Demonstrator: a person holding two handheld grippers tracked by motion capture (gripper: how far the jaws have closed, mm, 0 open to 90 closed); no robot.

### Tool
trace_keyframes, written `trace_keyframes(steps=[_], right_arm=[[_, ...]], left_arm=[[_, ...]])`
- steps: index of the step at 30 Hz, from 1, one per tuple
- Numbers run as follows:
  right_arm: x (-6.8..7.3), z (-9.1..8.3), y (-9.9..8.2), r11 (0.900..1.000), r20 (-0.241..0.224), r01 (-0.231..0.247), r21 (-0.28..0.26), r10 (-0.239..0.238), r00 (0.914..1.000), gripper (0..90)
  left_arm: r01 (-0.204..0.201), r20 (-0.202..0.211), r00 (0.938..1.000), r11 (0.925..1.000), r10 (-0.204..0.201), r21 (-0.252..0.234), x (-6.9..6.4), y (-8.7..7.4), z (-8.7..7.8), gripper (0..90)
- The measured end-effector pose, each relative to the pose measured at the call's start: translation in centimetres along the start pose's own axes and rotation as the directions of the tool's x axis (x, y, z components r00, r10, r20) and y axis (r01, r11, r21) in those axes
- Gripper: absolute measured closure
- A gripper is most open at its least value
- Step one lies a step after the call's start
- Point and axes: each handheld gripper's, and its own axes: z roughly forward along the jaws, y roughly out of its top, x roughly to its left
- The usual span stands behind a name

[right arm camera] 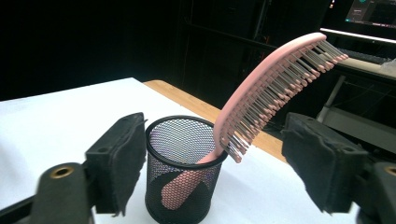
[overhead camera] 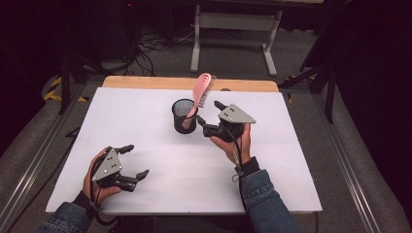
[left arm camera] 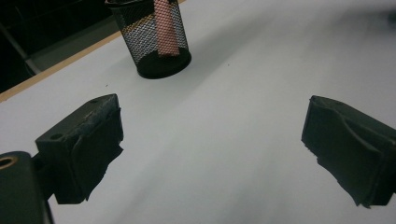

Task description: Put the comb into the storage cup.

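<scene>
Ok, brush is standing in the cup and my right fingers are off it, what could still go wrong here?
The pink hairbrush leans far over the rim of the mesh cup, handle down, so it may tip the cup. The right gripper sits open close beside the cup; pulling back carelessly could knock it. The left gripper is too far off to steady anything.

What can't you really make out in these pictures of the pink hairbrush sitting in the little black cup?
- Hairbrush: in the left gripper view the top edge cuts off its bristled head.
- Mesh cup: in the high view the handle end inside is too small to trace.
- Right gripper: in its own view the bottom edge cuts off the body behind the pads.
- Background beyond the table: too dark to read.
</scene>
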Motion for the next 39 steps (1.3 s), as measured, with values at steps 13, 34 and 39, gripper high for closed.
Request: trace_keyframes(steps=[13,34,39], right_arm=[[0.1,-1.0,0.1,0.9992,-0.023,-0.013,-0.039,0.012,0.9997,12.4],[0.8,-2.3,0.3,0.9976,-0.011,0.047,-0.052,-0.048,0.9988,6.1],[0.8,-2.6,0.4,0.9974,-0.001,0.058,-0.043,-0.058,0.9983,6.0]], left_arm=[[0.002,0.005,1.0000,1.0000,-0.002,0.001,0.0,0.0,0.0,6.4],[0.002,0.008,1.0000,1.0000,-0.002,0.004,0.0,0.0,0.1,6.4],[0.000,0.009,1.0000,1.0000,0.000,0.004,0.0,0.0,0.1,6.4]])
